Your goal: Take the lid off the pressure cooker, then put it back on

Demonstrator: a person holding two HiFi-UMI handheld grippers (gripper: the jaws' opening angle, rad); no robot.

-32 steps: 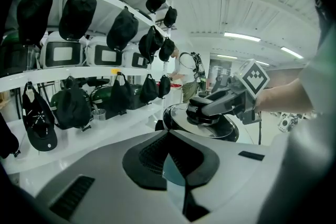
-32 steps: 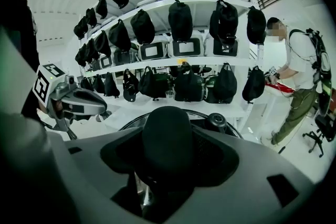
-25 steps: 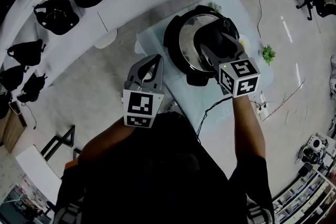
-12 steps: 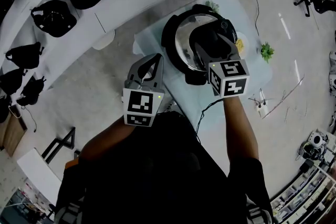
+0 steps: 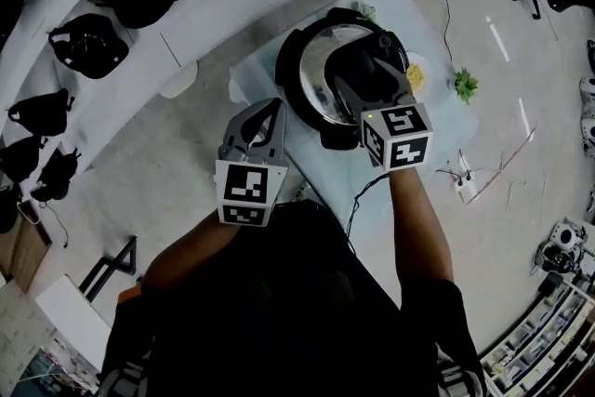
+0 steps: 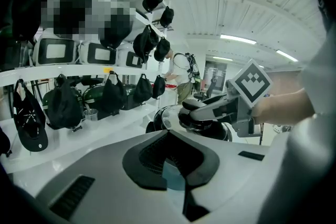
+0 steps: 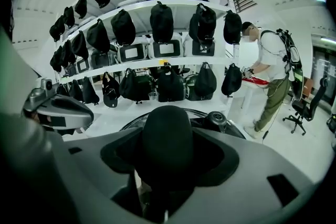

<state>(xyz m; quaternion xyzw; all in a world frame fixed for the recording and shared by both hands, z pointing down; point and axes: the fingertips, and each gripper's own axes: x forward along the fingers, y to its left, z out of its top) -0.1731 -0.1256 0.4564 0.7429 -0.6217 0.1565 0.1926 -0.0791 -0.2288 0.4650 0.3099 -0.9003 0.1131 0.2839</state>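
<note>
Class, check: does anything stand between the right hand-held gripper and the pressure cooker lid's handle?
Nothing visible does. The right hand-held gripper has its jaws closed around the black handle of the lid. The left hand-held gripper hangs apart from the cooker.

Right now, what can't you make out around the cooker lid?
Lid seam with pressure cooker: head view, right tool covers it; right gripper view, tool body blocks it.
Yellow item beyond cooker: head view, too small.
Cooker's sides: head view, under its lid.
</note>
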